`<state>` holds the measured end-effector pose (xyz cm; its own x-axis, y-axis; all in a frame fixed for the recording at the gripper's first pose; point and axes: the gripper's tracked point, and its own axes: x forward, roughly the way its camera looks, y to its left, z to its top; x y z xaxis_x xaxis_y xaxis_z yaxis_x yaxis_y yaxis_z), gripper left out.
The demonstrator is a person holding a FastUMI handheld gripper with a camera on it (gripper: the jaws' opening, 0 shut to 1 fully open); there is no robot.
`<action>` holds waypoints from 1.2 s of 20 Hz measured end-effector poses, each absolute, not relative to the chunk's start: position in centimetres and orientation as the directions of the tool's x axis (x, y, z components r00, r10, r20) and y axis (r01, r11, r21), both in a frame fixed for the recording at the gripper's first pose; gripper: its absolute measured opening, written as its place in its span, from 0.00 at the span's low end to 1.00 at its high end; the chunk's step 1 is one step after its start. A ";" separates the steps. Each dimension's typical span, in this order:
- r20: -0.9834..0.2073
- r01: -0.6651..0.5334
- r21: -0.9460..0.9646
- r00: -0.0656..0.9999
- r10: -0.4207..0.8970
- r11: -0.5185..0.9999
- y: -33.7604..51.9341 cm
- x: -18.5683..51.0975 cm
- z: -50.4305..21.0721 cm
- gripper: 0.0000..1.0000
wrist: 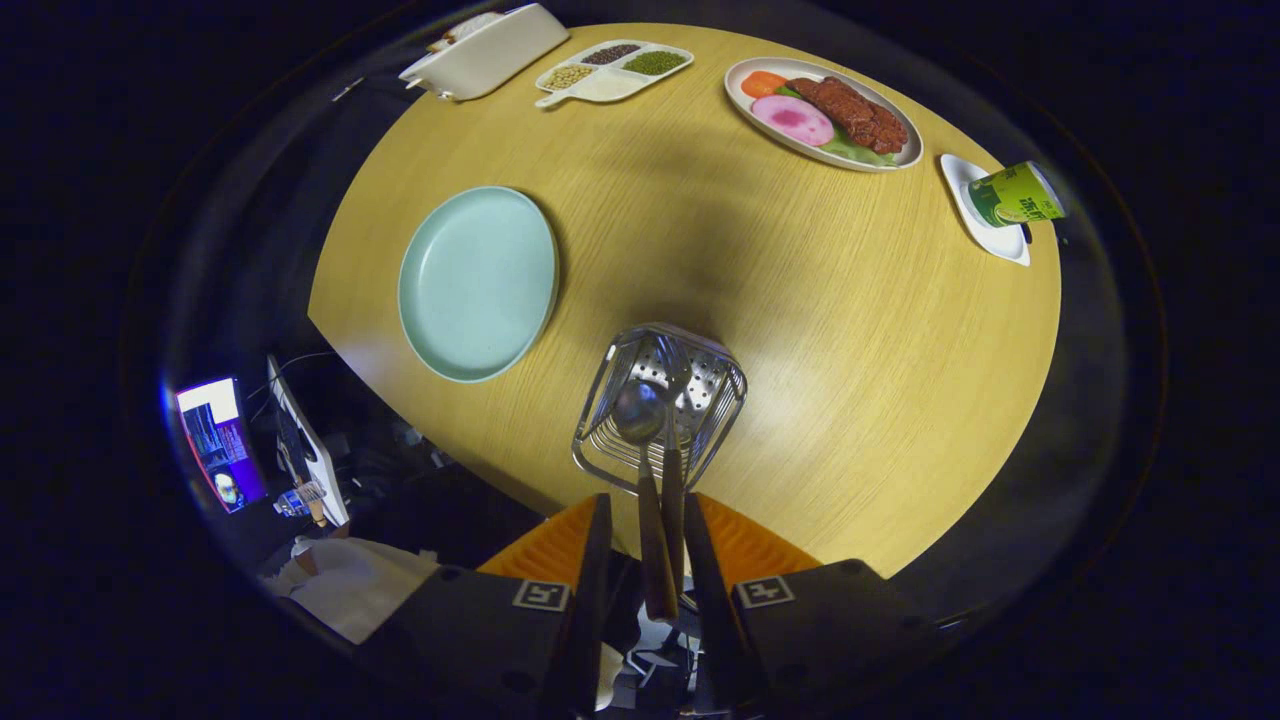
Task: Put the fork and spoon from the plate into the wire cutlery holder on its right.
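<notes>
Nearest the camera, the gripper (645,545) stands over the table edge with its two fingers (592,560) set at a narrow gap. Two wooden-handled utensils rise between them: the spoon (641,412), its bowl down inside the holder, and beside it the fork (673,480), whose handle lies just right of the spoon's. Both handles stand in the gap, but whether either finger presses on them cannot be told; a little space seems to show on each side.

Just ahead of the fingertips sits the wire cutlery holder (660,405), seen from above, with a perforated metal floor and wire walls. The heads of both utensils are inside it.

To the left of the holder and a little farther on lies the pale green plate (478,283), with nothing on it. It rests on the round wooden table (800,300), close to the table's near-left edge.

Well beyond, along the far rim of the table, stand a white rectangular container (490,52), a white divided dish of beans and grains (614,70), an oval platter of play food (822,112), and a small white square saucer (985,210) carrying a green can (1018,194) lying on its side.
</notes>
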<state>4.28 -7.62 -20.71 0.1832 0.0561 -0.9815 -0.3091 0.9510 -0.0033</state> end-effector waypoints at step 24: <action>-0.008 -0.044 -0.088 0.999 0.044 0.995 -7.6 -0.1 10.7 0.99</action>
<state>-0.13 -7.63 10.70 0.9990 0.0437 -0.0084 -0.0442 0.9952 -0.0878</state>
